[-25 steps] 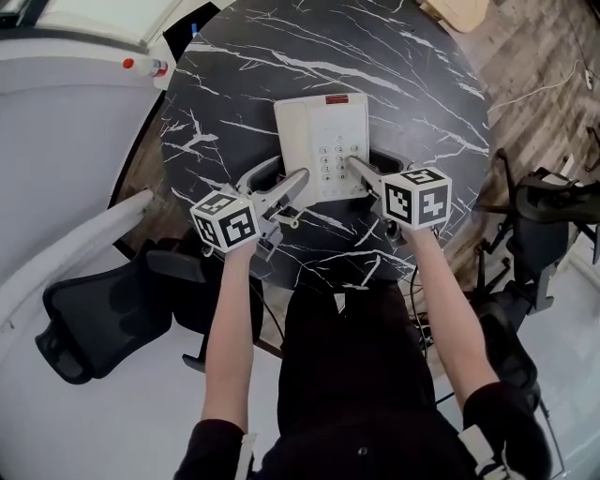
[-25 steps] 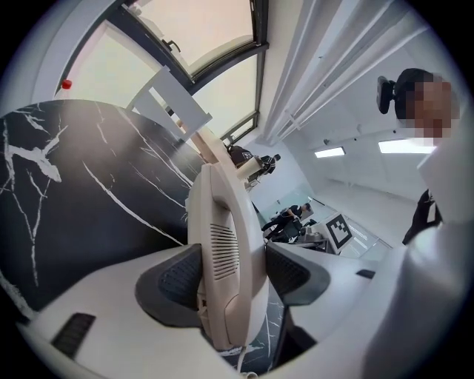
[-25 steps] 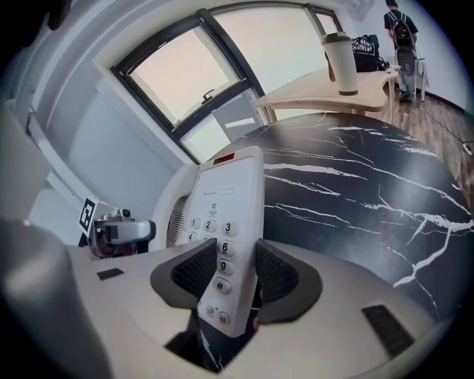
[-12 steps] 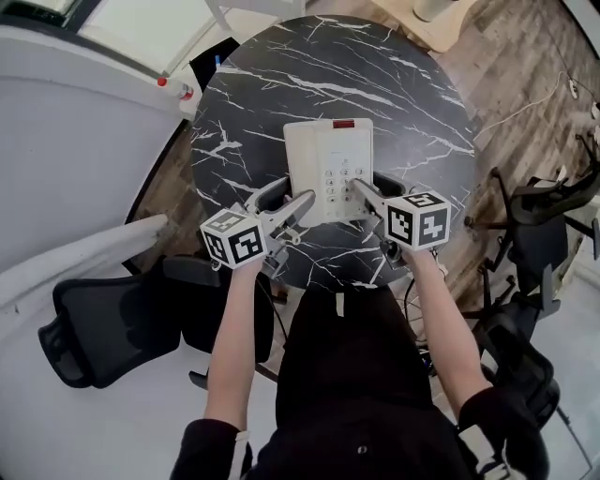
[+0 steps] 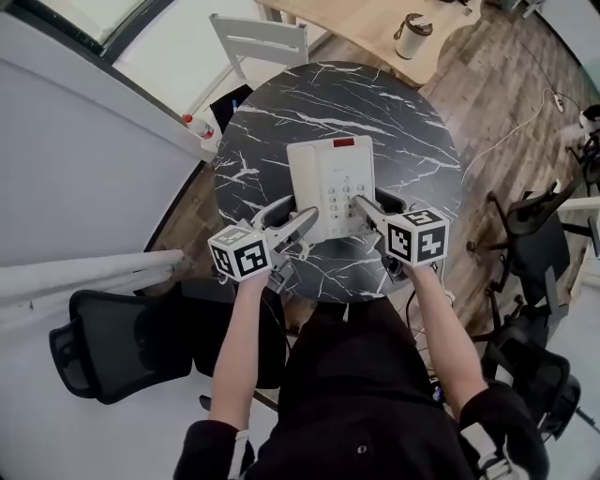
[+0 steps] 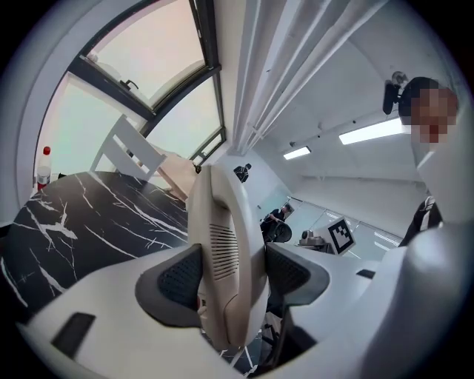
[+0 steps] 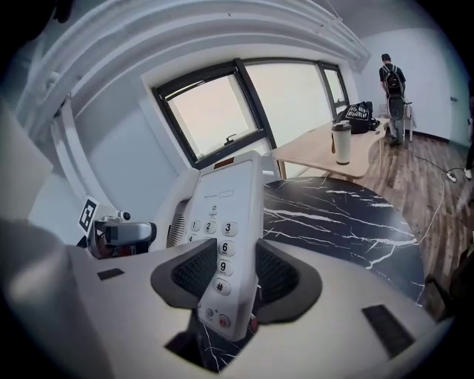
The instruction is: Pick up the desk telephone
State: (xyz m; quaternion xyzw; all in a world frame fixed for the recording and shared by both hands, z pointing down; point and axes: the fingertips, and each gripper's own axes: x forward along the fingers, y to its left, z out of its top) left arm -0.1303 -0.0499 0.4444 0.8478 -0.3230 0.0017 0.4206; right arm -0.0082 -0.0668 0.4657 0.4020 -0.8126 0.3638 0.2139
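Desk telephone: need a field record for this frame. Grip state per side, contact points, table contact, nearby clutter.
object: desk telephone, cream, keypad facing up
left tongs: shut on its near left edge
right tongs: shut on its near right edge, pads beside the 6, 9 and # keys
support: carried by both tongs, above the black marble table
table contact: none visible
nearby: red-capped bottle beside the table's left rim; mug on a wooden table beyond
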